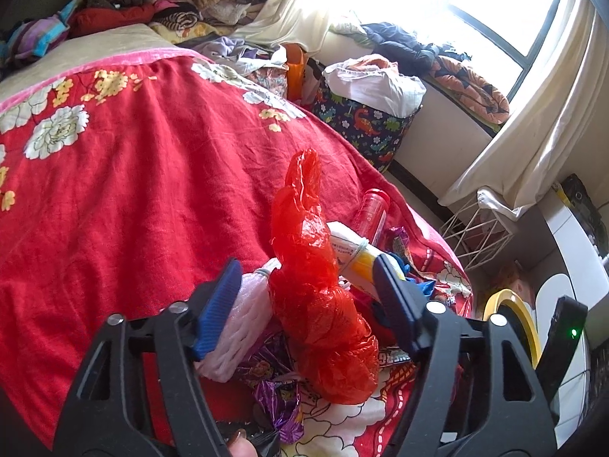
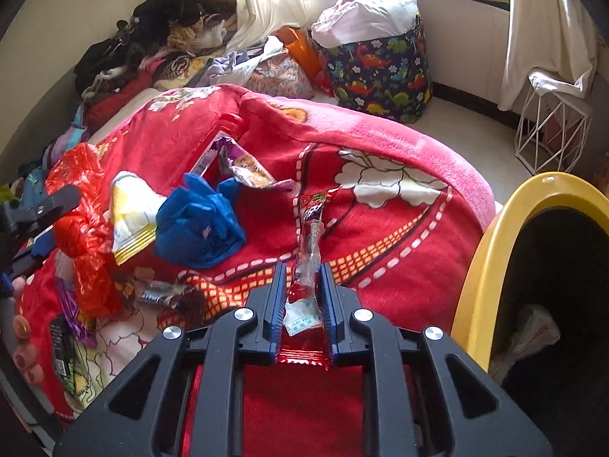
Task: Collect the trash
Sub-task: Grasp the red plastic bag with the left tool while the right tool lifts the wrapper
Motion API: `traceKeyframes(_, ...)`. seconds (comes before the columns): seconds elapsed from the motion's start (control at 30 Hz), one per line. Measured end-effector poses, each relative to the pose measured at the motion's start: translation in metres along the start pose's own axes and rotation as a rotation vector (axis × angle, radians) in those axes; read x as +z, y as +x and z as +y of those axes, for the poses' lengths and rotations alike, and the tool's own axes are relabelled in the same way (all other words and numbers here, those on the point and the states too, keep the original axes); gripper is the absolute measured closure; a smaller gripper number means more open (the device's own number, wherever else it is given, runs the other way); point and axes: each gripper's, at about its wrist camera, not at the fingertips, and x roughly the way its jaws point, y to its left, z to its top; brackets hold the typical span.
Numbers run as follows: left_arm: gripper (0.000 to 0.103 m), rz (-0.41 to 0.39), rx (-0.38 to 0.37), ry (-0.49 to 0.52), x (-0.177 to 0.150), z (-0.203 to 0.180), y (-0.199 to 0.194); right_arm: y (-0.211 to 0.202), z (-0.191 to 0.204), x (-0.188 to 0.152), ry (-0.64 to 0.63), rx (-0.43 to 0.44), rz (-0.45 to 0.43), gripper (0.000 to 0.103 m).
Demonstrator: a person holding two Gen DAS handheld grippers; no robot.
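Trash lies on a red flowered bedspread (image 1: 133, 198). My left gripper (image 1: 306, 266) stands open around a crumpled red plastic bag (image 1: 316, 304). A pink foam net (image 1: 243, 320) rests against its left pad, and a gap shows beside the right pad. My right gripper (image 2: 303, 268) is shut on a long red snack wrapper (image 2: 304, 316) that sticks out forward between the pads. A blue crumpled glove (image 2: 201, 224), a yellow-white packet (image 2: 129, 217), a purple wrapper (image 2: 243, 167) and a red bottle (image 1: 371, 213) lie nearby.
A yellow-rimmed bin (image 2: 495, 251) with a dark inside stands just right of the bed corner. Beyond it are a white wire basket (image 2: 552, 133) and a dinosaur-print fabric bin (image 2: 380, 68) full of laundry. Clothes are piled at the bed's far end. A person's fingertips (image 2: 23, 342) show at the left.
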Motion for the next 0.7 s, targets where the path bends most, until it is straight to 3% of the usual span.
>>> traceKeyframes(0.07, 0.052, 0.006, -0.001, 0.0, -0.001, -0.001, 0.001, -0.005, 0.001, -0.004, 0.0, 0.005, -0.017, 0.087)
traceKeyframes(0.13, 0.068, 0.013, -0.011, -0.005, -0.002, 0.0, 0.001, -0.012, 0.002, -0.007, 0.009, 0.016, -0.036, 0.087)
traceKeyframes(0.23, 0.077, 0.015, -0.02, -0.001, -0.003, -0.003, 0.0, -0.023, 0.001, -0.012, 0.015, 0.034, -0.056, 0.087)
traceKeyframes(0.7, 0.083, -0.042, -0.089, 0.044, 0.006, -0.02, -0.032, -0.065, 0.007, -0.022, -0.016, 0.098, -0.106, 0.087)
